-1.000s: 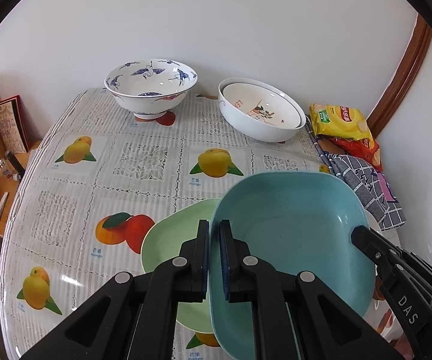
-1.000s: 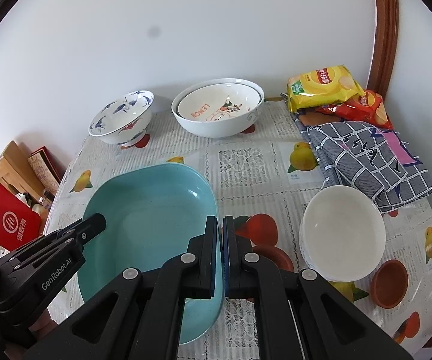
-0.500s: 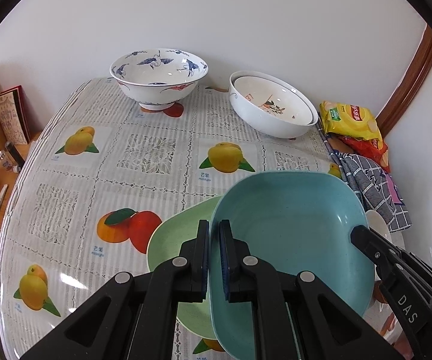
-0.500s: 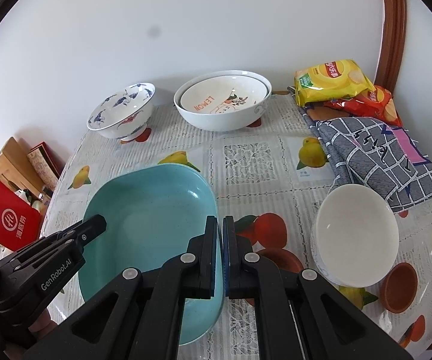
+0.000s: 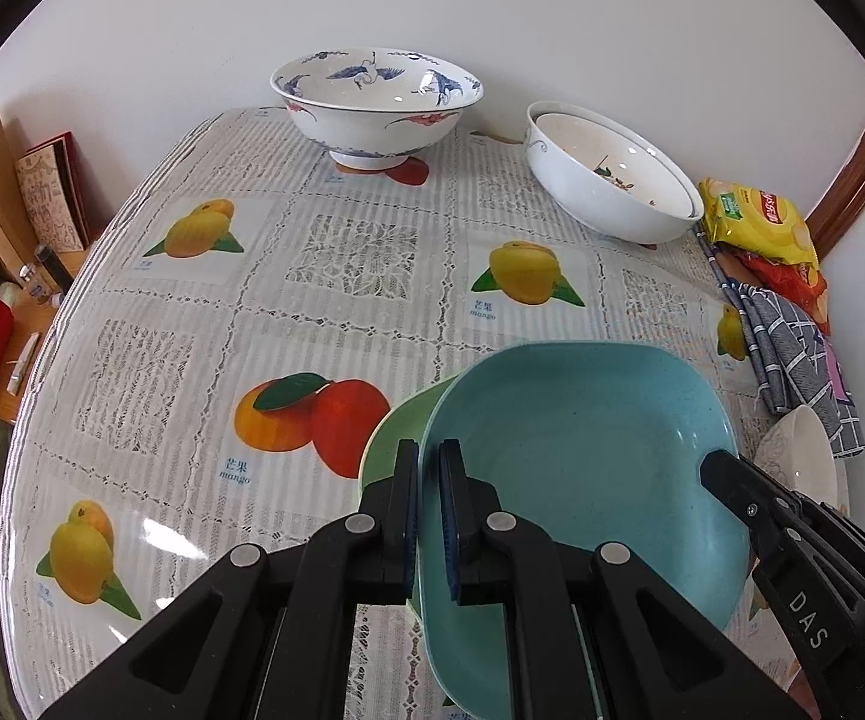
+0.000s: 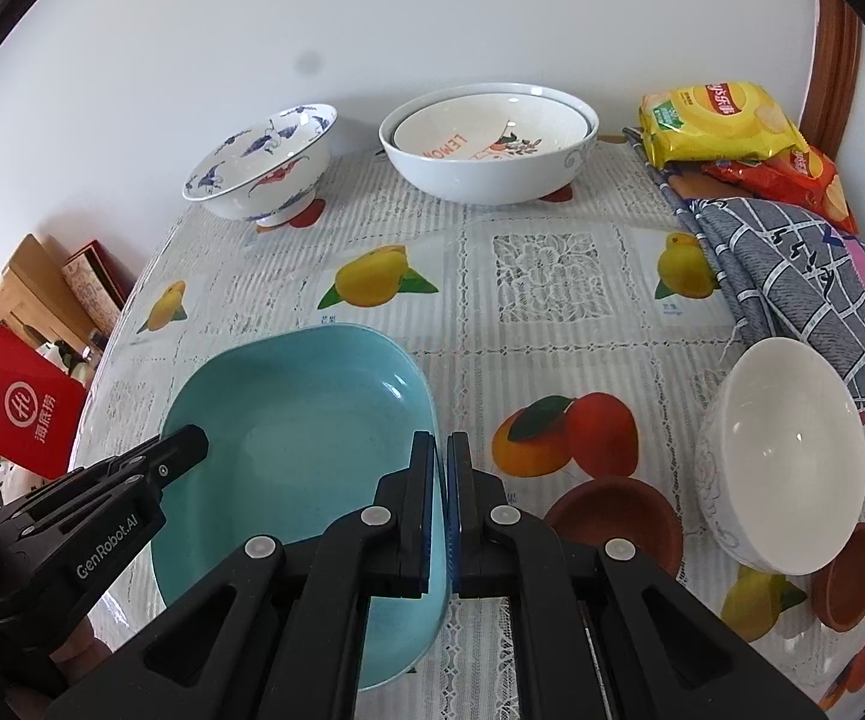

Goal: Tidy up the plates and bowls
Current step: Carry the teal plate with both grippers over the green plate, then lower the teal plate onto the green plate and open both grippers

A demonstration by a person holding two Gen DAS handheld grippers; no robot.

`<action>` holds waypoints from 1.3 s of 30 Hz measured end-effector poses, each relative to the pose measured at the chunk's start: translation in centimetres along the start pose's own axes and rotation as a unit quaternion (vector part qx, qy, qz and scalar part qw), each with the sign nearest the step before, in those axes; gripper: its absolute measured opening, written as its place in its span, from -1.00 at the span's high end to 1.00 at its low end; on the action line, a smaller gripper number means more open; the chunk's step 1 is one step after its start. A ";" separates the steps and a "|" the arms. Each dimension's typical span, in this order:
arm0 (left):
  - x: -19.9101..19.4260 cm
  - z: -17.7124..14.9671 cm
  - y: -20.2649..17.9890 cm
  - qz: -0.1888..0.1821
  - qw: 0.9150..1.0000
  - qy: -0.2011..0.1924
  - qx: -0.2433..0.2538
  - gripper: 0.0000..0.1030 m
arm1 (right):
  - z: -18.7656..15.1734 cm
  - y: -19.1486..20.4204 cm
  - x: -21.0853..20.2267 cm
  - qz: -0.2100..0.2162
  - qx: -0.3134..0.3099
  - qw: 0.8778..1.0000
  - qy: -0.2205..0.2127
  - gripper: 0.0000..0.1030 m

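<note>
Both tongs pinched the teal plate [image 5: 576,456]: left gripper [image 5: 428,468] at nine o'clock, right gripper [image 6: 439,462] at three; level lowering onto the green plate [image 5: 396,432] looked best.

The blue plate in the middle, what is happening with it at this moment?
A person holds the blue plate with two handheld grippers, one clamped on each side of its rim: the left gripper and the right gripper. The plate hangs over a green plate that lies on the table, seemingly to stack on it. Whether the two touch cannot be told. At the back, a white bowl already has another nested inside.
</note>
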State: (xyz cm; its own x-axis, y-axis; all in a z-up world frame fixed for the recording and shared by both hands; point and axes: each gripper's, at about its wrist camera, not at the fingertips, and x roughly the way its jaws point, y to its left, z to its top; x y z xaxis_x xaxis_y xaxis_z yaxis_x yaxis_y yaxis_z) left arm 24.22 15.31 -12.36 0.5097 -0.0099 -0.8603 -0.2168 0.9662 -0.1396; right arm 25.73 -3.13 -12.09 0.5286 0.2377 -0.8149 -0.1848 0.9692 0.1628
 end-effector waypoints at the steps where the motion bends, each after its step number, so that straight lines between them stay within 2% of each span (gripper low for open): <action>1: 0.1 0.0 0.1 0.004 1.000 0.001 -0.001 0.86 | 0.0 0.1 0.3 0.001 -0.002 1.000 0.004 0.90; 13: 1.7 -0.1 0.3 0.028 0.999 0.019 0.002 0.86 | 0.0 0.3 3.4 0.004 -0.012 0.999 0.035 0.85; 22: 2.0 -0.1 0.9 0.021 0.999 0.024 -0.006 0.86 | 1.3 1.0 4.1 -0.001 -0.027 0.999 0.024 0.85; 28: 2.0 -0.2 0.9 0.019 1.000 0.023 -0.005 0.86 | 1.8 1.5 5.0 -0.003 -0.050 0.998 0.025 0.75; 30: 2.1 -0.3 0.9 0.017 0.999 0.029 -0.005 0.85 | 1.7 1.5 4.4 0.002 -0.052 0.998 0.017 0.66; 32: 2.1 -0.3 0.8 0.010 0.999 0.036 -0.003 0.76 | 1.5 1.4 3.6 0.004 -0.050 0.999 0.009 0.42; 34: 1.9 -0.4 0.5 0.006 0.999 0.035 0.002 0.66 | 1.2 1.3 2.8 0.000 -0.052 0.999 0.003 0.34; 39: 0.9 -0.8 -0.6 0.015 0.999 0.018 0.023 0.36 | 0.1 0.4 1.1 -0.004 -0.046 0.999 0.005 0.34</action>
State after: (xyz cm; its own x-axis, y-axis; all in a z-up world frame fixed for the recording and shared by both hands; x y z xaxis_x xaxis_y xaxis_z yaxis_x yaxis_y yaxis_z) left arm 24.09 14.53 -13.42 0.4725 0.0112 -0.8812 -0.1923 0.9771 -0.0907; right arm 26.35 -2.43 -12.88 0.5229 0.2281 -0.8213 -0.2550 0.9613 0.1046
